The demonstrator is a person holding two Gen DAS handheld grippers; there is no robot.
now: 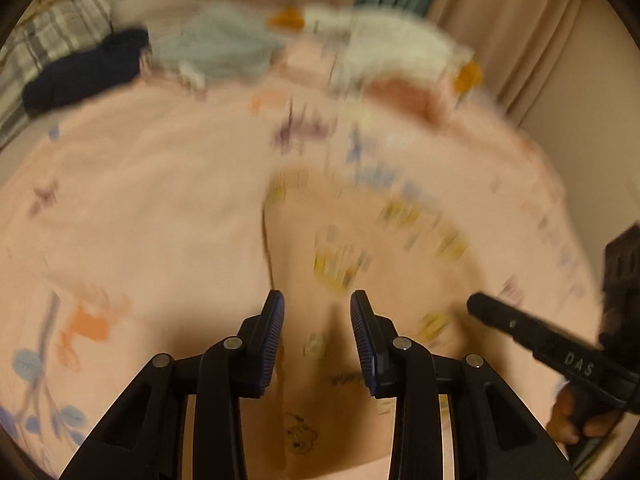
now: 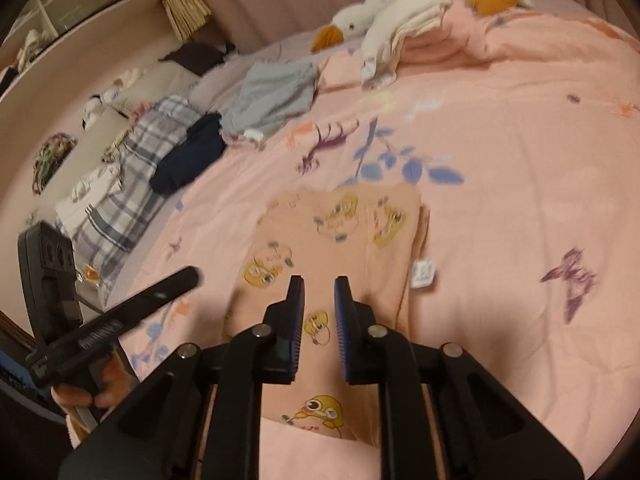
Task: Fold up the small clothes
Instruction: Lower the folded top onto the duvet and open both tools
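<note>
Hovering over the peach duck-print garment, which lies part-folded near the front of the pink bedspread, both grippers hold nothing. The right gripper has its jaws narrowly apart w/ no cloth pinched; the left gripper is a bit wider, probably empty too, tho that view is blurred. Next fold prob. wants both pinching the near hem at matching corners, lifting evenly & laying it square.

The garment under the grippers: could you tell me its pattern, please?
Peach garment with yellow cartoon chicks; clearest in right wrist view.

Both tongs, left and right, gape downward.
</note>
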